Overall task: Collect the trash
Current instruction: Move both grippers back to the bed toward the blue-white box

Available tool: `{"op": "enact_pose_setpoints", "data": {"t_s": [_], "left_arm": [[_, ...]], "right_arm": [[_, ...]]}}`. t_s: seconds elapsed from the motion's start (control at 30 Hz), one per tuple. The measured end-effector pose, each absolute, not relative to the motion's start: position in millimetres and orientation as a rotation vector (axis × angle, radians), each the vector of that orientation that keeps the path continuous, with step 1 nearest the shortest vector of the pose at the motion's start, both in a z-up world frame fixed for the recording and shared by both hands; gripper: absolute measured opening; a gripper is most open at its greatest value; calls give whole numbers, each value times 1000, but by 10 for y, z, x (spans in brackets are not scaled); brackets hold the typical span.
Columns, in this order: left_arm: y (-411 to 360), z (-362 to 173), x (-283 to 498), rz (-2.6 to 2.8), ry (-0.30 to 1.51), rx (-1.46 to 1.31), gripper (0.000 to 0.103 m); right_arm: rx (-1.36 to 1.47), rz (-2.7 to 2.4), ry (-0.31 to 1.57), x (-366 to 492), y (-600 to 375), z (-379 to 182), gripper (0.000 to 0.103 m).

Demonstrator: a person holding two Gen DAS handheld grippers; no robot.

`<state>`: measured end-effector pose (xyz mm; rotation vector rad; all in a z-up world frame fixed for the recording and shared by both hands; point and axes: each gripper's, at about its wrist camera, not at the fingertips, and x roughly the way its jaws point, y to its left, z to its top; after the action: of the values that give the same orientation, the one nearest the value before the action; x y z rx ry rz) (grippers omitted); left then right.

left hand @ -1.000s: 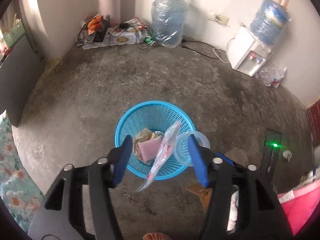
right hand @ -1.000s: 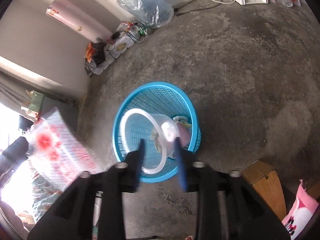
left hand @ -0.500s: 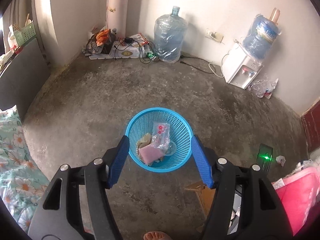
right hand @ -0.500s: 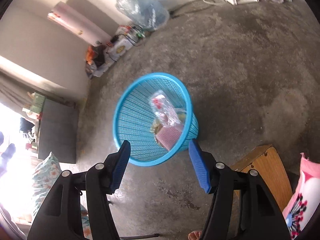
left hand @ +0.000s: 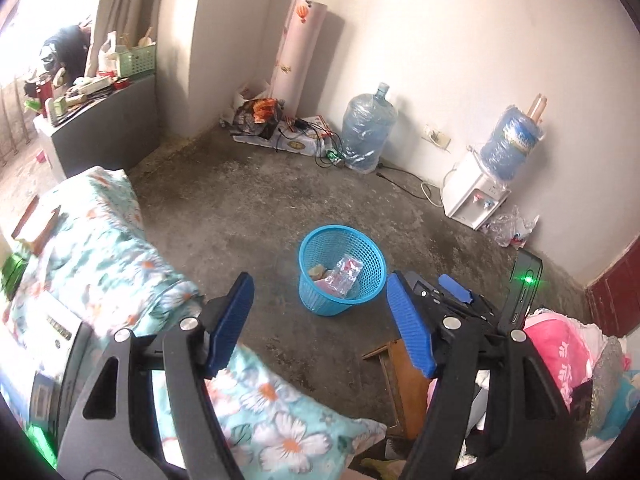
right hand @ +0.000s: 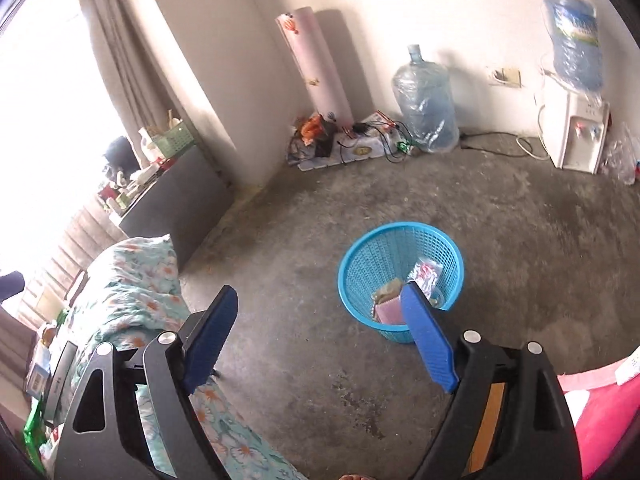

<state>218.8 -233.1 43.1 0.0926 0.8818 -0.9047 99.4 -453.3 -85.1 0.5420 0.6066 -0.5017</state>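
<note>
Both hand-held grippers are released with nothing between the blue pads. The left hand-held gripper [left hand: 320,320] has its jaws spread wide, just been opening a bit more, and it looks down at the concrete floor [left hand: 248,208] from well above. The right hand-held gripper [right hand: 318,332] has also just been opening, jaws far apart and bare, and its right pad overlaps the near side of the basket in its own view without touching it.

So the trash is already in the blue mesh wastebasket [left hand: 320,304], which stands upright on the floor, well apart from both grippers. Inside it I can make out a clear plastic bag with red print [left hand: 348,270], a pink flat piece [right hand: 390,312] and a tan crumpled scrap [right hand: 386,290]. There's something clear and round in there too, but it's too small to tell what.

Around the room: a floral blanket [left hand: 100,248] on the left, a water jug [left hand: 368,128] standing against the far wall, a white water dispenser [left hand: 476,196] with a bottle on top, a pink roll [left hand: 298,52] leaning in the corner beside a pile of cables and boxes [left hand: 288,132]. A wooden stool [left hand: 400,364] and a pink cloth [left hand: 560,352] sit at the lower right, and a dark desk [left hand: 104,120] with clutter is by the window.
</note>
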Motion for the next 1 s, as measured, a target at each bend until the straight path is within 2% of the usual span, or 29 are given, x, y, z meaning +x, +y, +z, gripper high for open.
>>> {"op": "enact_pose_setpoints", "data": {"t_s": [0.23, 0.43, 1.0], "left_arm": [[-1347, 644, 1974, -835, 844, -26, 67], [-758, 708, 1823, -788, 821, -82, 67], [204, 702, 1478, -667, 744, -172, 67]], "right_arm": [[479, -384, 594, 1137, -3984, -482, 84], [455, -314, 639, 1266, -3608, -378, 84], [366, -210, 654, 1309, -2965, -140, 84]]}}
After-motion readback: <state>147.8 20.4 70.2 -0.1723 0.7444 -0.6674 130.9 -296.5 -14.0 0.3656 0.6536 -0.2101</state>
